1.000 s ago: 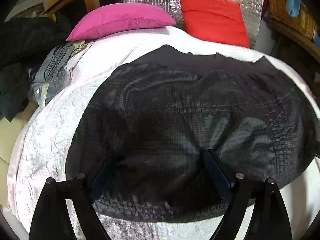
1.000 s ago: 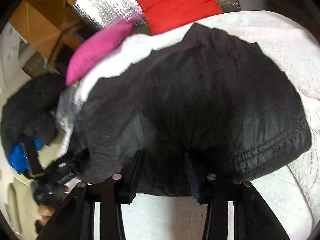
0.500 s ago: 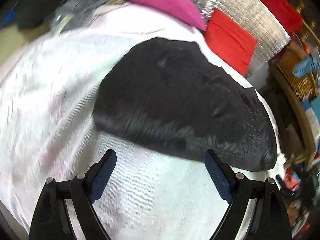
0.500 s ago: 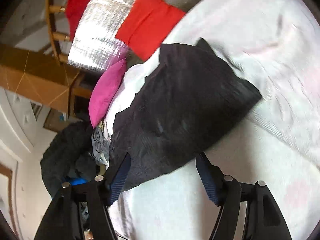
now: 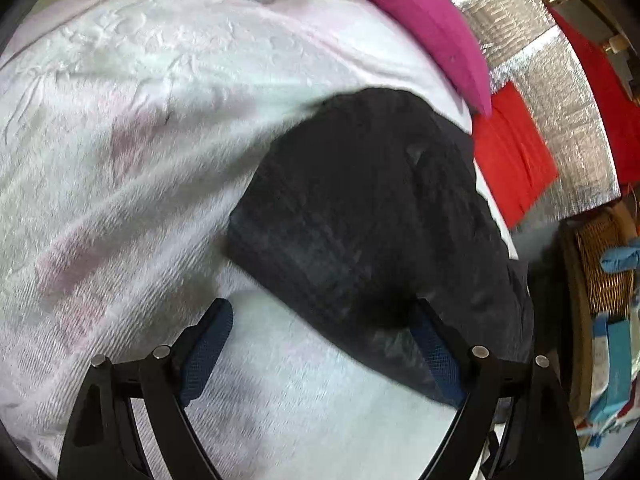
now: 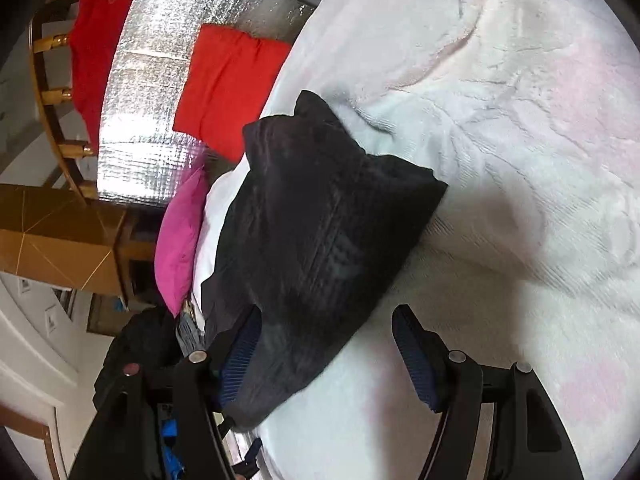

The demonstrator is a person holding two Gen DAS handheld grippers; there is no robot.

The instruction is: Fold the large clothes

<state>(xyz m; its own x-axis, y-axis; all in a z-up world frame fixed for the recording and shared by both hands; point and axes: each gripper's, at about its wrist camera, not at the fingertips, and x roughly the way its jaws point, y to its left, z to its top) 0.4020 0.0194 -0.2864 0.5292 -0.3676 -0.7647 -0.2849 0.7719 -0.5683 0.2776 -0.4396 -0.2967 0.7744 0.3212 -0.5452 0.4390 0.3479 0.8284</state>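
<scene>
Both tools gape wide over the folded black mesh garment (image 5: pixel 360 216) on the white textured bed (image 5: pixel 120 140); only the left tool (image 5: pixel 320 344) view shows a wicker basket (image 5: pixel 604 264), the right tool (image 6: pixel 324 344) a wooden cabinet (image 6: pixel 60 240).

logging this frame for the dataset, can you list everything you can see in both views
black garment: 1, black, folded, lying on the bed cover
bed cover: 1, white with faint pink, under the garment
pink cushion: 1, magenta, at the far edge of the bed
red cushion: 1, red, against the silver panel
silver panel: 1, silver quilted foil, behind the cushions
wicker basket: 1, tan, beside the bed
dark clothes pile: 1, black, off the bed past the pink cushion
left gripper: 1, black with blue pads, open, over the garment's edge
right gripper: 1, black with blue pads, open, at the garment's near end
</scene>
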